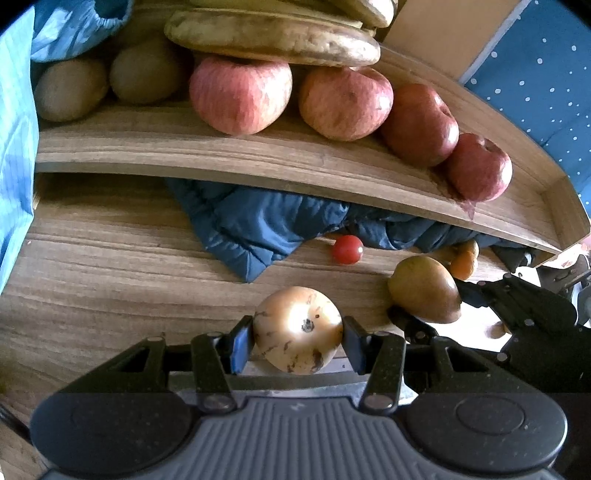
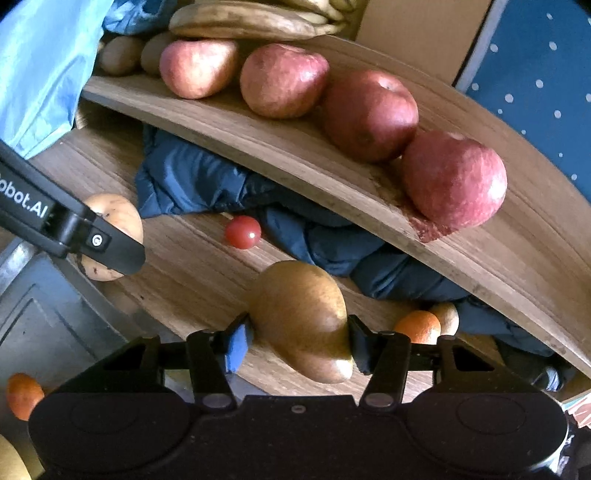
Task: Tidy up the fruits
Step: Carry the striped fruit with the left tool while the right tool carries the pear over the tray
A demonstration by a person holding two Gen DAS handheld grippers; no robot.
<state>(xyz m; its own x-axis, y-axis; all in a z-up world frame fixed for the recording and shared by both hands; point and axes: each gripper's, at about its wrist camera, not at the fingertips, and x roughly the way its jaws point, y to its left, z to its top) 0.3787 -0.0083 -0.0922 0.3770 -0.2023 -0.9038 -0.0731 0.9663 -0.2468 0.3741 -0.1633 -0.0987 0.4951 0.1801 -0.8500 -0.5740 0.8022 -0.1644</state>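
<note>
Left tool [image 1: 297,334] grips a pale round fruit [image 1: 297,329], right tool [image 2: 300,334] a brown pear [image 2: 302,319], both above the worktop [image 1: 110,280]; apples [image 1: 241,94] and bananas [image 1: 271,35] already fill the far tray [image 1: 221,155], a tomato [image 1: 347,249] and oranges [image 2: 419,326] remain

We see a wooden table [image 1: 110,266] across the lower half of the frame, with a raised wooden shelf [image 1: 258,158] curving above it. On the shelf: four red apples [image 1: 240,94] in a row, two kiwis [image 1: 72,88] at upper left, bananas [image 1: 269,33] at top. On the table: dark blue cloth [image 1: 266,225] under the shelf edge, cherry tomato [image 1: 347,249] just beside it, oranges [image 2: 419,326] lower right.
</note>
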